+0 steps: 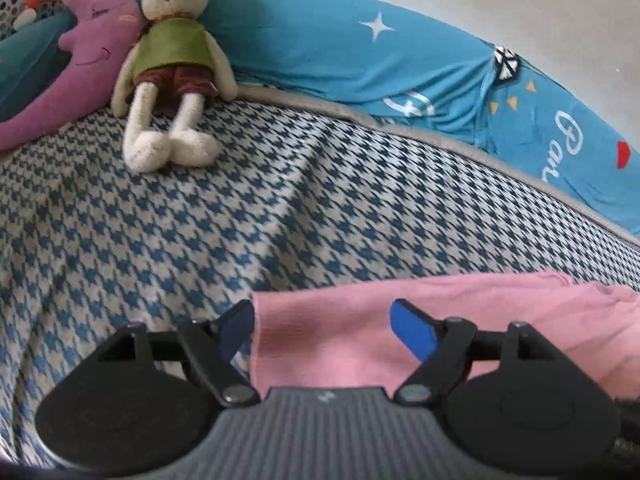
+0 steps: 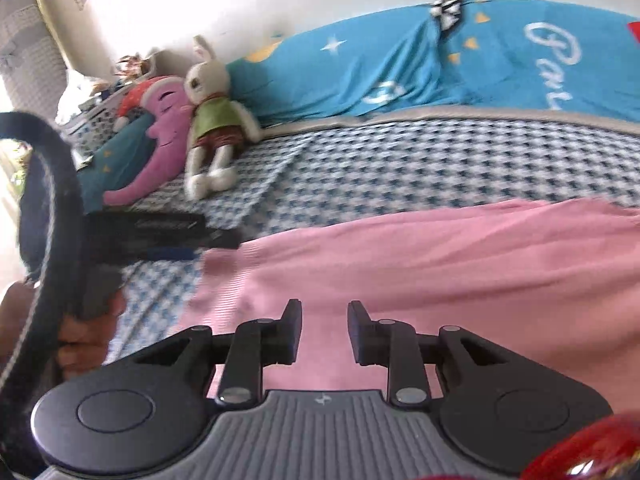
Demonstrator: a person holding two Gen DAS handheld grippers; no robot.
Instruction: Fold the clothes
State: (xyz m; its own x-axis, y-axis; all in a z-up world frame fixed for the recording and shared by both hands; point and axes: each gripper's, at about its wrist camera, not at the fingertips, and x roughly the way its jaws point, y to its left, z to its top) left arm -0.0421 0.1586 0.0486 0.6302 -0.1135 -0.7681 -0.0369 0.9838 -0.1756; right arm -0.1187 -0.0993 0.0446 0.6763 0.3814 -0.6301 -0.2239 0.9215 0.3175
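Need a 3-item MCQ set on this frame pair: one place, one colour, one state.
1. Where does the plush rabbit lie?
A. on the pink garment
B. at the far side of the bed, next to the purple moon pillow
C. in a gripper

2. What colour is the garment being folded?
A. pink
B. green
C. white

3. How do the left gripper jaws stand?
A. shut on the garment
B. shut on the rabbit
C. open, garment edge between them

Key: 1 B, the rabbit leans by the pillow on the checked bedspread. 2 A, pink in both views. 3 C, the fingers are spread wide apart.
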